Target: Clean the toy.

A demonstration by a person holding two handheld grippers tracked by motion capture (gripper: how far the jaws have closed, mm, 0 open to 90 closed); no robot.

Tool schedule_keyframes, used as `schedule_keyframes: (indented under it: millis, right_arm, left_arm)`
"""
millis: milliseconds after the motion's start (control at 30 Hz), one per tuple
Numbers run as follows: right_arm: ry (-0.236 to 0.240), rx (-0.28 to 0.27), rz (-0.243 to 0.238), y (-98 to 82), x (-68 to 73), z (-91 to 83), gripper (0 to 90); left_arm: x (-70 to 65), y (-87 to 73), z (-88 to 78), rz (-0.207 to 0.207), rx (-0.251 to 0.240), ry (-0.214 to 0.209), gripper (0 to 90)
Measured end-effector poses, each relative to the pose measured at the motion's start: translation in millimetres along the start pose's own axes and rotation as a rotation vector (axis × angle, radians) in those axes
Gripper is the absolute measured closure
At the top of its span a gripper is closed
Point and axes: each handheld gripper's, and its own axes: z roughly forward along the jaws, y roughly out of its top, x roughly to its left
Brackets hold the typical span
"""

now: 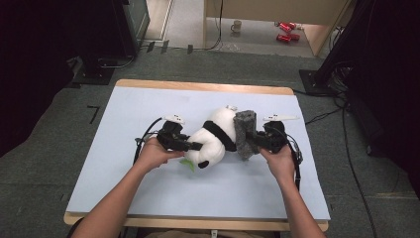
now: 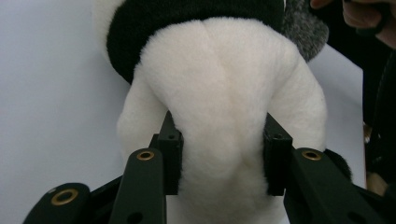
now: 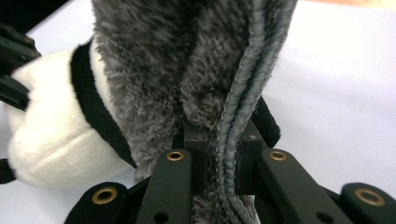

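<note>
Both forearms reach in over the table, a gripper in each hand.

The left gripper [image 1: 194, 146] has its jaws pressed into the plush panda's [image 1: 213, 136] white body. The right gripper [image 1: 251, 140] is clamped on the edge of the grey fuzzy cloth [image 1: 244, 133], its jaws nearly together.

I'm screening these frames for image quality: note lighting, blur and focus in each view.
High view: table evenly lit, room edges dark, slightly soft. Left gripper view: plush panda bright, fur detail washed out, left gripper sharp. Right gripper view: grey fabric crisp, right gripper sharp, background soft.
</note>
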Motion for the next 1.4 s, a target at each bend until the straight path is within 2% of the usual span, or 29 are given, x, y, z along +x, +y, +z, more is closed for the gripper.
schedule_keyframes:
  millis: [67,200,233,300,333,367,400,500,567,633,767,867,967,1067,1200,1300,1400]
  right_arm:
    - [0.013,-0.039,0.016,3.9,-0.1,-6.3,80.8]
    - [0.042,-0.097,0.016,14.0,6.0,-19.0,80.9]
    - [0.053,-0.108,0.011,15.8,9.1,-20.5,80.9]
    - [0.069,-0.118,0.001,18.1,17.0,-20.8,80.9]
    - [0.080,-0.118,-0.008,18.8,21.5,-19.4,80.9]
    - [0.092,-0.114,-0.013,19.3,26.5,-17.5,80.9]
    - [0.104,-0.109,-0.022,19.6,31.9,-15.2,80.9]
    - [0.145,-0.096,-0.047,19.2,48.8,-7.5,80.9]
    - [0.178,-0.087,-0.067,18.4,60.6,-2.3,80.9]
    - [0.205,-0.078,-0.071,16.8,68.3,2.5,80.9]
    - [0.236,-0.055,-0.069,9.1,84.2,17.2,80.9]
    - [0.223,-0.029,-0.105,2.4,94.1,28.9,80.9]
    - [0.226,-0.031,-0.123,-6.2,103.1,37.6,81.1]
    - [0.187,-0.018,-0.166,-15.4,115.0,46.9,81.4]
    - [0.143,0.028,-0.250,-20.9,116.7,56.5,81.4]
    - [0.125,0.063,-0.279,-28.9,115.0,64.6,81.4]
    - [0.126,0.079,-0.297,-34.1,113.5,68.9,81.5]
  left_arm:
    - [-2.6,4.5,-8.0,-0.020,-0.056,0.022,63.2]
    - [-7.4,8.6,-25.2,-0.079,-0.147,0.140,62.1]
    - [-7.8,7.3,-26.3,-0.090,-0.155,0.179,61.8]
    - [-9.4,5.2,-21.5,-0.100,-0.125,0.272,60.8]
    - [-9.1,4.5,-17.1,-0.114,-0.096,0.298,60.2]
    - [-9.2,3.2,-12.7,-0.125,-0.089,0.310,59.4]
    - [-9.9,2.7,-9.0,-0.136,-0.087,0.295,58.8]
    - [-18.6,5.7,0.9,-0.149,-0.075,0.319,57.6]
    - [-22.8,5.7,6.6,-0.149,-0.071,0.318,56.0]
    - [-24.4,5.3,8.9,-0.141,-0.077,0.318,54.6]
    - [-22.4,5.4,7.6,-0.166,-0.081,0.299,52.7]
    - [-20.9,7.0,6.0,-0.227,-0.093,0.244,52.3]
    - [-20.4,9.1,5.3,-0.273,-0.102,0.209,53.3]
    - [-17.8,10.2,2.1,-0.300,-0.091,0.180,55.2]
    - [-11.2,7.7,2.5,-0.305,-0.071,0.184,56.2]
    - [-7.9,6.6,4.7,-0.311,-0.062,0.184,56.7]
    - [-7.3,6.7,3.8,-0.310,-0.060,0.182,57.0]
